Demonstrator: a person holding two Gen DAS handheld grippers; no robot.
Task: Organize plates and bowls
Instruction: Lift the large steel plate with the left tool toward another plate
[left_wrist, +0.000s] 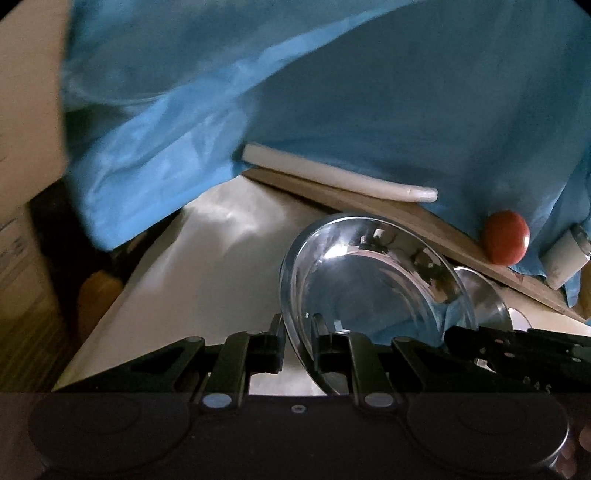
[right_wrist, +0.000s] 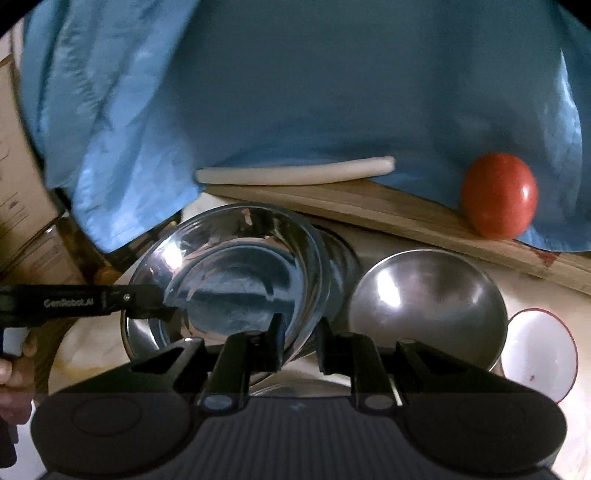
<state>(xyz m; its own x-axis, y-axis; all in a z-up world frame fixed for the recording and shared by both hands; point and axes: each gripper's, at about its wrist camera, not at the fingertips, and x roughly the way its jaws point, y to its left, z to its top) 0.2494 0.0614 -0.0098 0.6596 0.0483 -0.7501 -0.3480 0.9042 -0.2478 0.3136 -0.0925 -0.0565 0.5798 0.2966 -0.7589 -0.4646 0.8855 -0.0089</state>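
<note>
Both grippers clamped on one steel plate above the counter.
The left gripper (left_wrist: 298, 341) and right gripper (right_wrist: 300, 341) each pinch opposite rims of the steel plate (right_wrist: 236, 266); a steel bowl (right_wrist: 428, 302) sits beside it, near the wooden board (right_wrist: 369, 210) edge with a tomato (right_wrist: 498, 195).

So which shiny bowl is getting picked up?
The tilted steel bowl on the left, pinched at its rim by both grippers; the other steel bowl beside it sits flat, untouched.

Bare tabletop (left_wrist: 207, 273) lies open left of the steel plate (left_wrist: 373, 280), while the wooden board (right_wrist: 369, 210), tomato (right_wrist: 498, 195) and blue cloth (right_wrist: 295, 92) wall off the far side
</note>
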